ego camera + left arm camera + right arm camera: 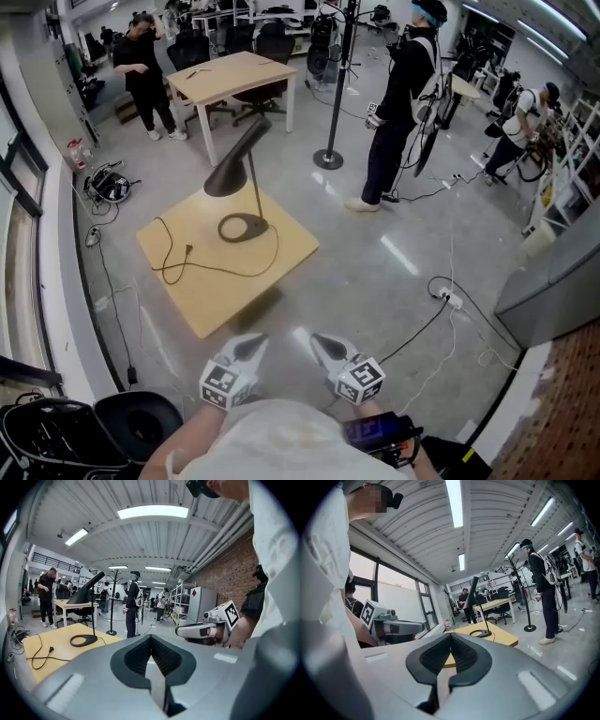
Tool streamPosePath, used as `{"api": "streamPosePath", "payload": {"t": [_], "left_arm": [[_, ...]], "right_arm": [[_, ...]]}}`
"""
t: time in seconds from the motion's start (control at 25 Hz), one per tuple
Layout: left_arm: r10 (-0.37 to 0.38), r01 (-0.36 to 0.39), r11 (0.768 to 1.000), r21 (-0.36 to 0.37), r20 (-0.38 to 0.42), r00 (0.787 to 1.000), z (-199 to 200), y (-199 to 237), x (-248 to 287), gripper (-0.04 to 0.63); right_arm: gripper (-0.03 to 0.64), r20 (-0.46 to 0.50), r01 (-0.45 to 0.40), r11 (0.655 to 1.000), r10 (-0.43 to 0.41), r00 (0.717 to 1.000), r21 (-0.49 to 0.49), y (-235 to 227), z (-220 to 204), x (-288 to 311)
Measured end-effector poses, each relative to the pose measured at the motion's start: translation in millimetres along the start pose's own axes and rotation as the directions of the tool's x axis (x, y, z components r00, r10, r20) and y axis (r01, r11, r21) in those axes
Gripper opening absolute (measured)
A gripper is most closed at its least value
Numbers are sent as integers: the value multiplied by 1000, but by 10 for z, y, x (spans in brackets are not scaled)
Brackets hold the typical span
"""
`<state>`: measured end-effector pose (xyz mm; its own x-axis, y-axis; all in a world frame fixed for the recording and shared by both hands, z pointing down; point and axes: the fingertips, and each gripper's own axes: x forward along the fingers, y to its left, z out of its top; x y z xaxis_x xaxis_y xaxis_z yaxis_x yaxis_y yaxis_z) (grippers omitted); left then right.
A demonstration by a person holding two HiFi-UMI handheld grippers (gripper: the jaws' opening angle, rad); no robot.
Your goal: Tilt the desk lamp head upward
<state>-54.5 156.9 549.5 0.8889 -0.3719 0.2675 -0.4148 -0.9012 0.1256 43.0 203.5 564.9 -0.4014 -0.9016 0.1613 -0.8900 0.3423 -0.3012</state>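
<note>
A black desk lamp stands on a low square wooden table [202,300]. Its cone head [234,159] slopes downward on a thin stem above a ring base [242,227]. The black cord [187,258] curls across the tabletop. My left gripper [246,349] and right gripper [323,345] hang side by side close to my body, well short of the table, both shut and empty. In the left gripper view the lamp [86,592] is far ahead beyond the closed jaws [151,637]. The right gripper view shows the lamp [474,592] past its closed jaws [451,634].
A coat-stand pole [330,155] and a person in black [398,103] stand behind the table. A wooden desk [234,75] with another person beside it is farther back. Cables [445,295] trail over the floor at the right. A black chair [141,422] is at my lower left.
</note>
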Motion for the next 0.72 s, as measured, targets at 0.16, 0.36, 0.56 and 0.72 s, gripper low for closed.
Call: {"api": "streamPosePath", "payload": {"t": [0.16,0.36,0.56,0.72], "left_arm": [[12,-12,1000,8,-1,1000,37,-71,46,2],[53,-53,999,-1,12,999,107,9,84,2],[64,-64,998,0,4,998,112,150,118,2],[65,-65,998,-6,9,998,177,346,206,2]], "right_arm": [[14,-3,-10,1000,10,1000,2,-84,-3,-37],[15,-11,-18,1000,18,1000,2,-153,56,-23],[15,-6,-21,1000,21,1000,22,-250,71,68],[15,-17,-20,1000,20,1000,15,-345,72,236]]}}
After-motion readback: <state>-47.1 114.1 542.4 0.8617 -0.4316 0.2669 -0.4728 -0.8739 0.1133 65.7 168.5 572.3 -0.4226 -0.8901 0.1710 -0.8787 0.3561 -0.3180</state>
